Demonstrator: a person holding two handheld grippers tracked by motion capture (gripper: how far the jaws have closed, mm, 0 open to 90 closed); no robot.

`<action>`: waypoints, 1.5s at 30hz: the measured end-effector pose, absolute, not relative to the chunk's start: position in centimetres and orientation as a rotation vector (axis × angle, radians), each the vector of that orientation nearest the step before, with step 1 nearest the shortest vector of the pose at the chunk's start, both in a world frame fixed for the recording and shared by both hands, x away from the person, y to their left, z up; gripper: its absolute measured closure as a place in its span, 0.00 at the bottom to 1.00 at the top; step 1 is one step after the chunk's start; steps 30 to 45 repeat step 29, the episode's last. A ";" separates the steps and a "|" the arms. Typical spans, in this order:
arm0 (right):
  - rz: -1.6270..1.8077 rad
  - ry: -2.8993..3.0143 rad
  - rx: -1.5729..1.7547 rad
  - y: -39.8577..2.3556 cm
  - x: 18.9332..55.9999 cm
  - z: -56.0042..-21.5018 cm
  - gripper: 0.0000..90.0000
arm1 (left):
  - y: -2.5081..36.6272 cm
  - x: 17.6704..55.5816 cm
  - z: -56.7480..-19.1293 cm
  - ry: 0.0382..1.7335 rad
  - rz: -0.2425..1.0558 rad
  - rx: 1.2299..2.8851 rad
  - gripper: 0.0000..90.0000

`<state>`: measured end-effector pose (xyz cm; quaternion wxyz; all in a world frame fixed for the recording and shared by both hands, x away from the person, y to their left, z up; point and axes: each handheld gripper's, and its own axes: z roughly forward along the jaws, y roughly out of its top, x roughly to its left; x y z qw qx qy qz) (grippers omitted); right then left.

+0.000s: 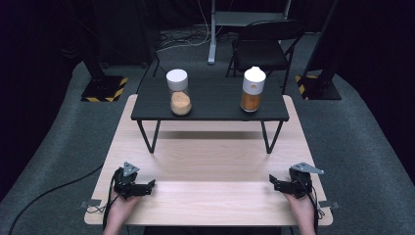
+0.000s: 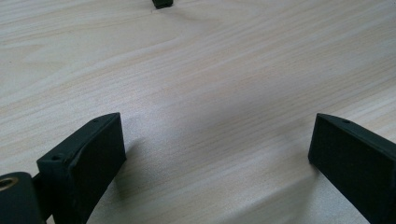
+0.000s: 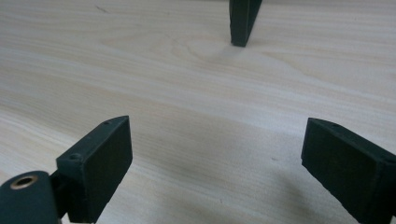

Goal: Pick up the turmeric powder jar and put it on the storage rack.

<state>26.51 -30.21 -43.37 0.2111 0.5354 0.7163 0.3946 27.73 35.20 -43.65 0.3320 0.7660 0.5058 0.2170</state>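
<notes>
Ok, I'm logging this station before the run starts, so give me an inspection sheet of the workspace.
Surface: light wood table, bare between the grippers; a small black table stands on its far half.
Job's things: left jar with pale orange contents and right jar with darker orange contents, both white-capped, upright on the black table, apart.
Clutter: nothing seen.
Grippers: left gripper and right gripper low at the near edge, jaws open, empty.
Cables: a black cable trails left across the floor.
Surroundings: grey carpet, a black chair, dark backdrop.
</notes>
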 end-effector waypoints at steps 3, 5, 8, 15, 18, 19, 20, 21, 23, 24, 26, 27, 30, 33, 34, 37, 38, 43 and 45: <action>1.076 2.003 1.493 -30.0 26.6 -43.4 0.09 | 35.2 27.7 -43.7 1.321 0.567 2.001 0.04; 1.070 2.008 1.497 -30.0 26.7 -43.5 0.09 | 35.2 27.7 -43.7 1.321 0.567 2.001 0.04; 1.033 2.021 1.488 -29.6 26.7 -43.5 0.09 | 35.2 27.7 -43.7 1.321 0.567 2.002 0.04; 0.971 2.043 1.472 -28.8 26.9 -43.4 0.09 | 35.2 27.7 -43.6 1.321 0.567 2.003 0.04; 0.925 2.053 1.449 -28.1 26.9 -43.3 0.09 | 35.2 27.6 -43.6 1.322 0.567 2.003 0.04; 0.912 2.056 1.444 -27.8 26.9 -43.2 0.08 | 35.2 27.6 -43.6 1.322 0.567 2.002 0.04; 0.907 2.058 1.440 -27.8 26.9 -43.2 0.08 | 35.2 27.6 -43.6 1.323 0.567 2.002 0.04; 0.907 2.058 1.440 -27.8 26.9 -43.2 0.08 | 35.2 27.6 -43.6 1.323 0.567 2.002 0.04; 0.903 2.056 1.443 -27.7 26.9 -43.2 0.07 | 35.2 27.6 -43.6 1.322 0.567 2.003 0.04; 0.899 2.054 1.450 -27.7 27.0 -43.2 0.05 | 35.2 27.6 -43.6 1.322 0.568 2.003 0.04; 0.889 2.047 1.467 -27.5 27.0 -43.1 0.03 | 35.2 27.6 -43.6 1.323 0.567 2.004 0.04; 0.883 2.042 1.475 -27.4 27.1 -43.1 0.02 | 35.2 27.6 -43.6 1.323 0.567 2.004 0.04; 0.879 2.040 1.481 -27.3 27.1 -43.1 0.01 | 35.2 27.5 -43.6 1.324 0.567 2.003 0.04; 0.879 2.040 1.481 -27.3 27.1 -43.1 0.01 | 35.2 27.5 -43.6 1.324 0.567 2.003 0.04; 0.879 2.040 1.481 -27.3 27.1 -43.1 0.01 | 35.2 27.5 -43.6 1.324 0.567 2.003 0.04; 0.879 2.040 1.481 -27.3 27.1 -43.1 0.01 | 35.2 27.5 -43.6 1.324 0.567 2.003 0.04; 0.879 2.040 1.481 -27.3 27.1 -43.1 0.01 | 35.2 27.5 -43.6 1.324 0.567 2.003 0.04; 0.879 2.040 1.481 -27.3 27.1 -43.1 0.01 | 35.2 27.5 -43.6 1.324 0.567 2.003 0.04; 0.879 2.040 1.481 -27.3 27.1 -43.1 0.01 | 35.2 27.5 -43.6 1.324 0.567 2.003 0.04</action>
